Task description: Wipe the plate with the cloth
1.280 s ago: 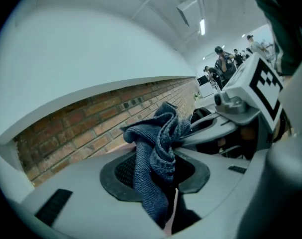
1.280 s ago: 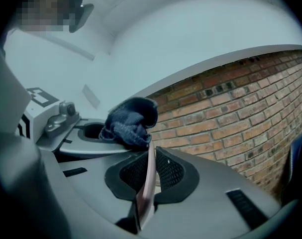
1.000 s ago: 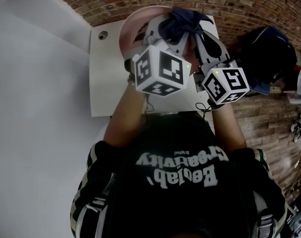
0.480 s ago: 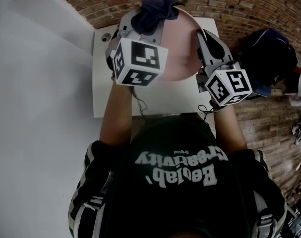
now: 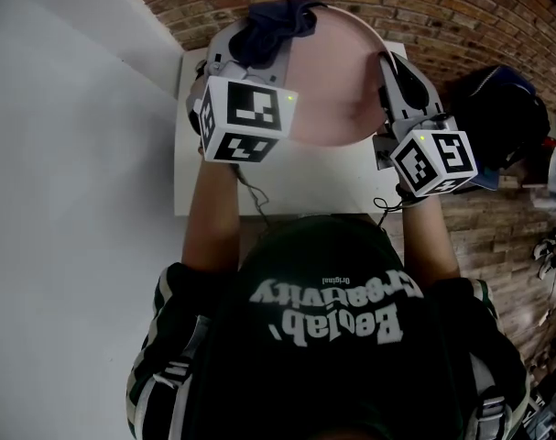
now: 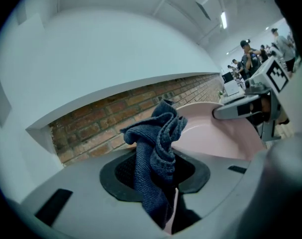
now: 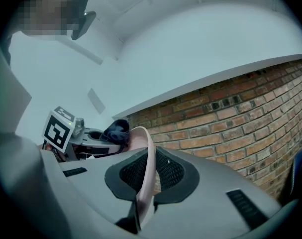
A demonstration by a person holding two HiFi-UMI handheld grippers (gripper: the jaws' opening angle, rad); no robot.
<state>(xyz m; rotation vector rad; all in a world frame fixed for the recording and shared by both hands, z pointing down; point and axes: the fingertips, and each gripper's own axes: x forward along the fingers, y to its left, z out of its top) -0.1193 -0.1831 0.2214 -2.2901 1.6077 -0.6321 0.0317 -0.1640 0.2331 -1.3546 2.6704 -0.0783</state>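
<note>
Head view shows the right hand-held gripper (image 5: 390, 65) clamped on the pink plate (image 5: 337, 85), the left hand-held gripper (image 5: 250, 51) pinching the dark blue cloth (image 5: 273, 21) at its rim

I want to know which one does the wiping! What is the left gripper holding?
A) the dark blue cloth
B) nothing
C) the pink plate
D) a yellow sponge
A: in the left gripper view, the left gripper has its jaws shut on the dark blue cloth, while the pink plate is clamped at its rim by the right gripper.
</note>
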